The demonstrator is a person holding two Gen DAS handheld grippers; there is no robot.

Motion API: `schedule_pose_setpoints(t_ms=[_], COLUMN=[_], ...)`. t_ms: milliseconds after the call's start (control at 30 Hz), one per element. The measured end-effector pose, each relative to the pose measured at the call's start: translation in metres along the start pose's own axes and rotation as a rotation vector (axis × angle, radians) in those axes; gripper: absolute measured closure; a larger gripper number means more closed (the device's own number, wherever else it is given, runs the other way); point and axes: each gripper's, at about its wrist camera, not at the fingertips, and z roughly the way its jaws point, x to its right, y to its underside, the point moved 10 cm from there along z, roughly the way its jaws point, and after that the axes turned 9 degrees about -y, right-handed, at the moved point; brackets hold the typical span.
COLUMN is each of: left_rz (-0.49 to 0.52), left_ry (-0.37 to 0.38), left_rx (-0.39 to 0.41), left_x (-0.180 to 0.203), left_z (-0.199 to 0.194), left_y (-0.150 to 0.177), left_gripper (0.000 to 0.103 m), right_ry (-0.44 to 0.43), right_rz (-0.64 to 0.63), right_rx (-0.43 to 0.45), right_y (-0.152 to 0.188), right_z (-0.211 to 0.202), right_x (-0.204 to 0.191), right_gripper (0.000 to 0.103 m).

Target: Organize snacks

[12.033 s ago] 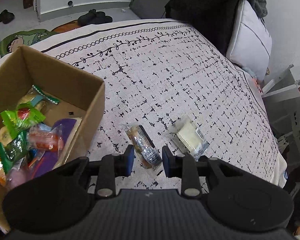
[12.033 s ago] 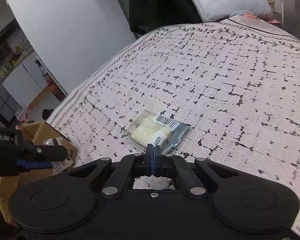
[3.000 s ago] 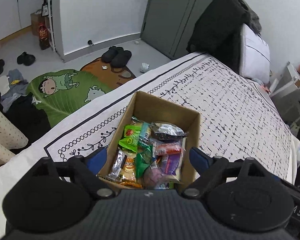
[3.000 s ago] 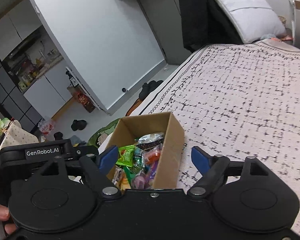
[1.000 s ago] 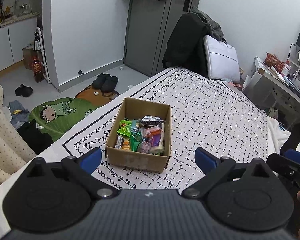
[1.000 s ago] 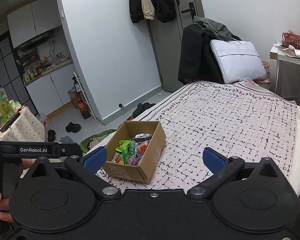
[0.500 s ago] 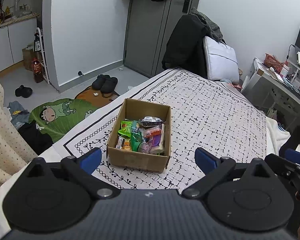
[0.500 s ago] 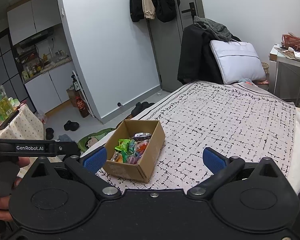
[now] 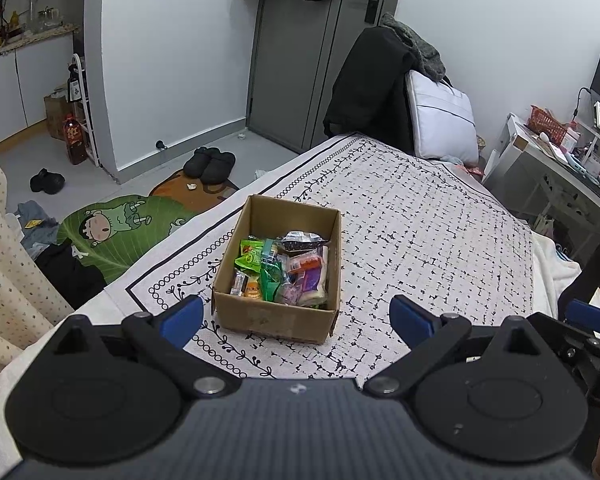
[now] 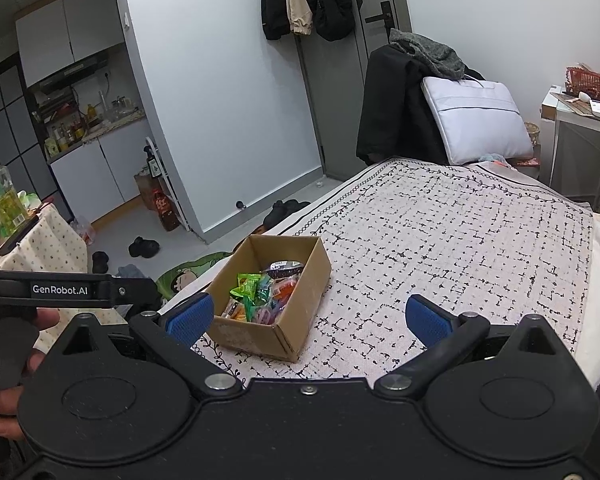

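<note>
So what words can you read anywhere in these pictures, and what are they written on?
"GenRobot.AI": white letters on the side of the left gripper, seen from the right wrist camera.
Snack packets in the cardboard box: print too small to read.
Bottle on the floor: label too blurred to read.

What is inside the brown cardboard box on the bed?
The brown cardboard box holds a pile of colourful wrapped snacks: green packets, a dark silvery one on top, orange and purple ones. Whatever lies beneath the pile is covered.

Even, soft light (edges perhaps warped)
</note>
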Motion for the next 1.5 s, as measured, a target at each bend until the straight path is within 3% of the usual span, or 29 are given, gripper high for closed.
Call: schedule_pose_setpoints(t_ms=[1500], left_rz=[0.002], left_ry=[-0.011], left_rx=[-0.005], left_x=[-0.0081], left_z=[-0.0002], left_y=[0.0034], left_gripper=[0.004], right_ry=[-0.001], right_rz=[-0.007], right_rx=[-0.02], right_y=[0.0037], right_z=[0.0039], right_x=[-0.0027], right_gripper=[0.0])
